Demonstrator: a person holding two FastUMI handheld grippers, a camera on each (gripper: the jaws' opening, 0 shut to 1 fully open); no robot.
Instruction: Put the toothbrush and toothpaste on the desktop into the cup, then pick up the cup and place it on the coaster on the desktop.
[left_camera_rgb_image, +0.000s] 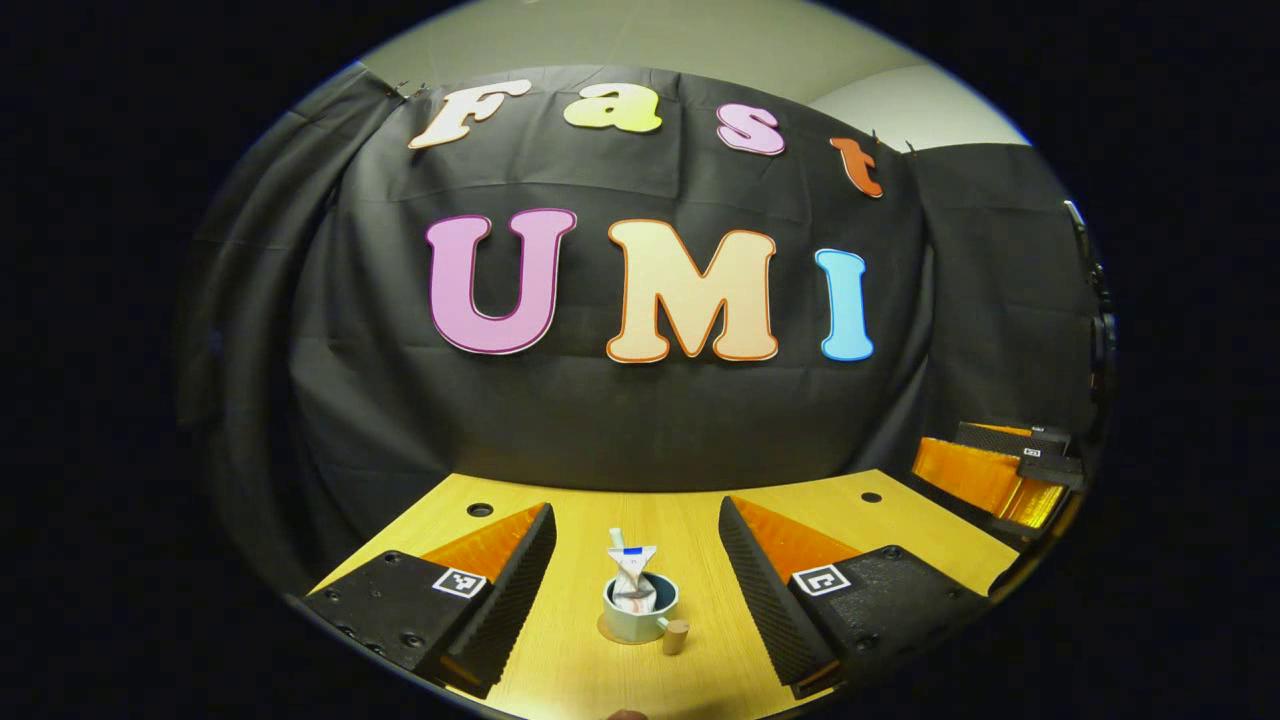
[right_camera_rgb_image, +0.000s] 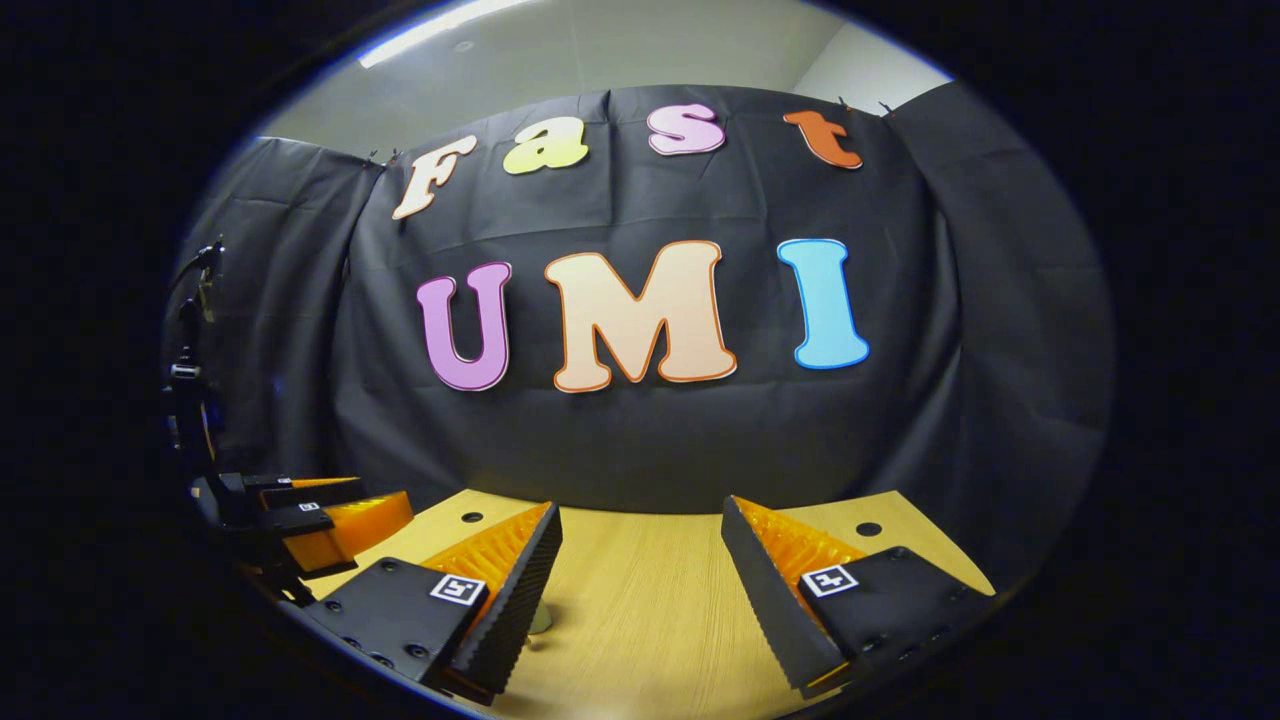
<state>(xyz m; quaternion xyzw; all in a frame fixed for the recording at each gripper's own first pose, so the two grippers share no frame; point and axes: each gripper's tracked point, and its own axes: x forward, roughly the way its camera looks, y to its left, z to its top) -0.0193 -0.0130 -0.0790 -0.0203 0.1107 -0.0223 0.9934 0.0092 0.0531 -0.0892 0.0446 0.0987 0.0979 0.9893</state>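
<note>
A pale cup (left_camera_rgb_image: 640, 610) with a wooden-tipped handle (left_camera_rgb_image: 676, 636) stands on a thin round coaster (left_camera_rgb_image: 604, 630) on the wooden desktop (left_camera_rgb_image: 690, 530). A crumpled white toothpaste tube (left_camera_rgb_image: 632, 575) stands upright in the cup, with the white toothbrush (left_camera_rgb_image: 617, 539) poking up behind it. My left gripper (left_camera_rgb_image: 635, 506) is open, its fingers spread to either side of the cup without touching it. My right gripper (right_camera_rgb_image: 640, 506) is open too, with bare desktop between its fingers. It also appears in the left gripper view, off to the right (left_camera_rgb_image: 1000, 470).
The desktop has a round hole at each back corner (left_camera_rgb_image: 480, 509) (left_camera_rgb_image: 871, 496) and ends at the black cloth wall. In the right gripper view the left gripper (right_camera_rgb_image: 320, 520) sits at the far left, and a pale sliver (right_camera_rgb_image: 540, 620) peeks out beside my left finger.
</note>
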